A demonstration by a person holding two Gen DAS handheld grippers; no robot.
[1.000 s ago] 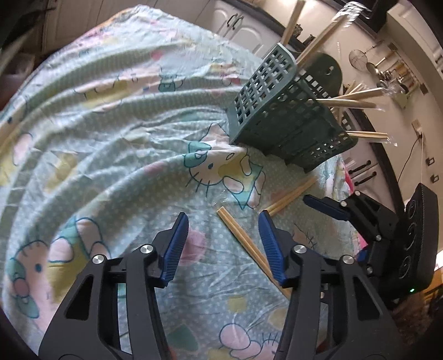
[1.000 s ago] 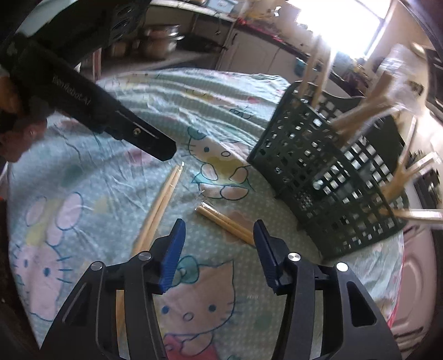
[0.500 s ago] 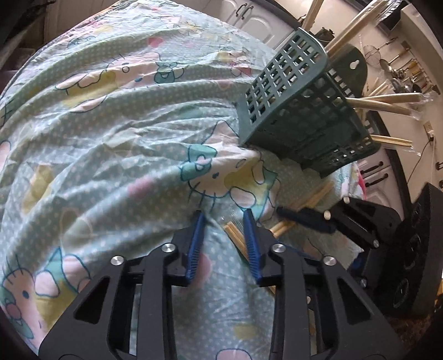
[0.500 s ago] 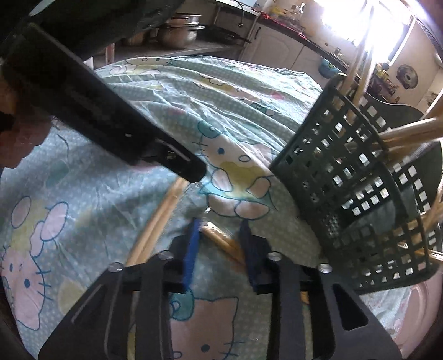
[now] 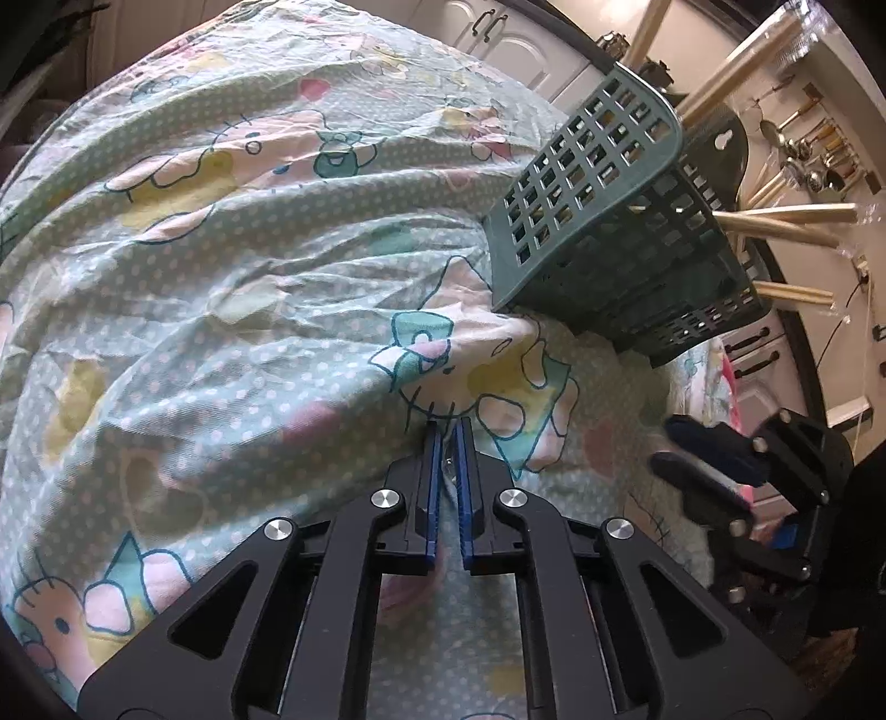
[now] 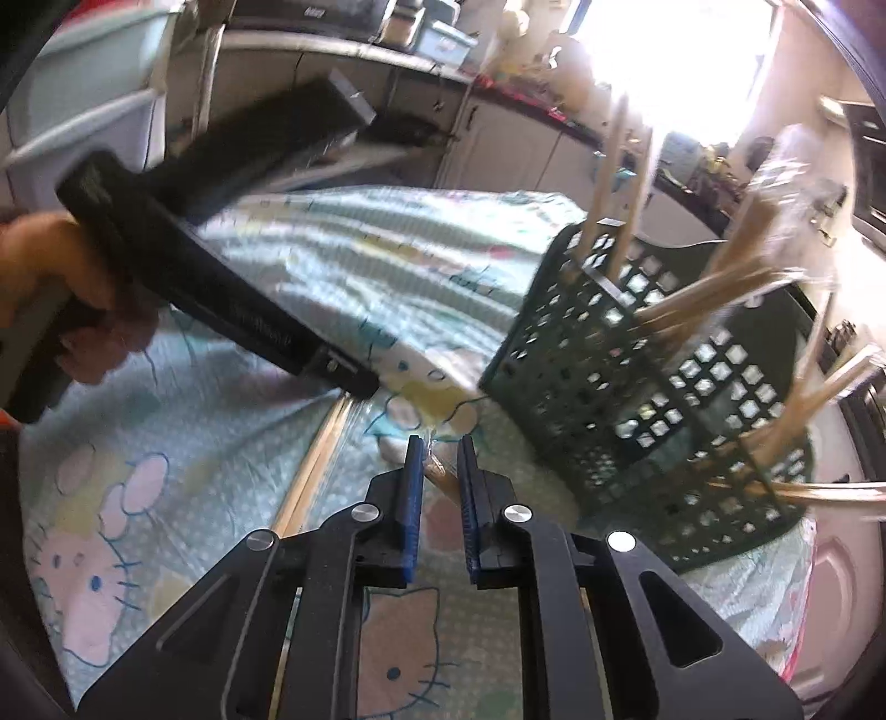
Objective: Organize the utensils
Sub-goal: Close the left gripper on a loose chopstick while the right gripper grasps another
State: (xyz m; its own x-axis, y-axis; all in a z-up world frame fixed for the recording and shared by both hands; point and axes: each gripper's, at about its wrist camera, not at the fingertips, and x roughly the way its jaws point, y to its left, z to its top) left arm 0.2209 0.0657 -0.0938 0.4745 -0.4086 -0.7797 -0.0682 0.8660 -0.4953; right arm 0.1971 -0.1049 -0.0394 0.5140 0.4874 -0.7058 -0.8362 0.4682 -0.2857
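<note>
A dark green lattice basket (image 5: 587,221) (image 6: 609,343) stands on the cartoon-cat cloth and holds several wrapped wooden chopsticks (image 6: 714,299). My left gripper (image 5: 448,435) is shut, with only a sliver of clear wrapper between its pads. In the right wrist view its tip (image 6: 360,382) sits on the far end of a long chopstick pair (image 6: 315,459) lying on the cloth. My right gripper (image 6: 440,443) is closing, and a second chopstick pair (image 6: 440,479) is pinched between its blue pads. It shows blurred at the right of the left wrist view (image 5: 675,443).
A wrinkled cloth (image 5: 221,277) covers the whole table. A person's hand (image 6: 66,310) grips the left tool. White cabinets (image 5: 498,33) and metal utensils hanging on a wall (image 5: 803,149) lie beyond the basket. A counter with pots runs behind the table.
Both grippers went from wide open to closed. The left one came down on the end of the long chopstick pair. The right one closed around the shorter pair and shifted toward the basket.
</note>
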